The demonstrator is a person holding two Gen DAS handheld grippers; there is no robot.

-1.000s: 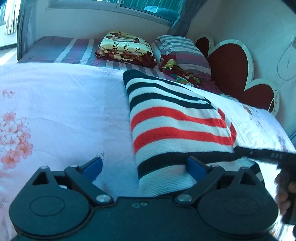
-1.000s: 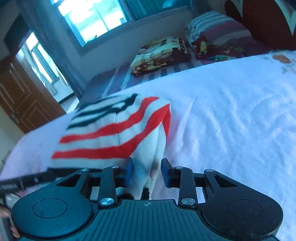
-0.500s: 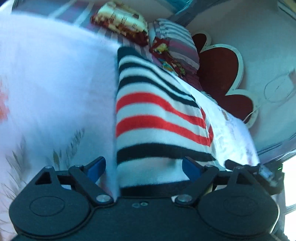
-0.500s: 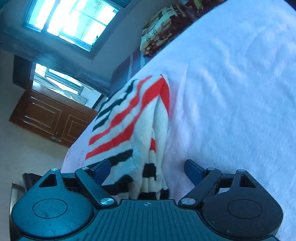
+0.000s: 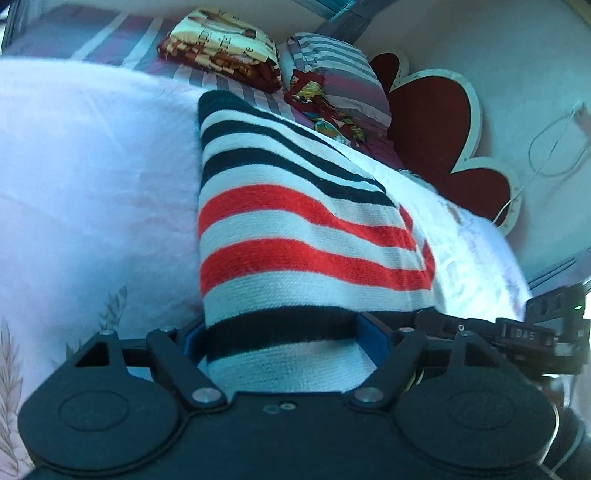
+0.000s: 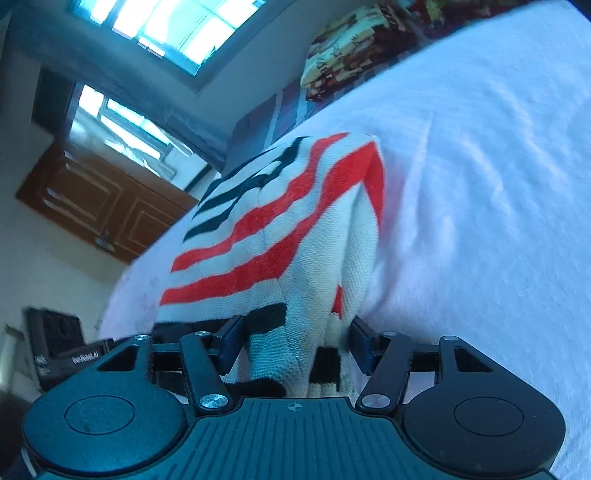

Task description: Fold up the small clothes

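A folded knit garment [image 5: 295, 236] with white, black and red stripes lies on the pink bedspread [image 5: 92, 177]. My left gripper [image 5: 284, 339] is open, its blue pads either side of the garment's near left end. My right gripper [image 6: 293, 341] is open around the near right end, where the folded layers [image 6: 325, 266] stack up. The right gripper also shows at the right edge of the left wrist view [image 5: 517, 336], and the left gripper at the left edge of the right wrist view [image 6: 66, 350].
Folded blankets and striped pillows [image 5: 229, 44] lie at the head of the bed beside a red heart-shaped headboard [image 5: 439, 140]. A window [image 6: 177, 29] and a brown wooden door [image 6: 99, 206] are beyond the bed's far side.
Both grippers have opened: the right one was nearly shut on the garment's edge a second ago. Both have tilted and now straddle the garment's near end.
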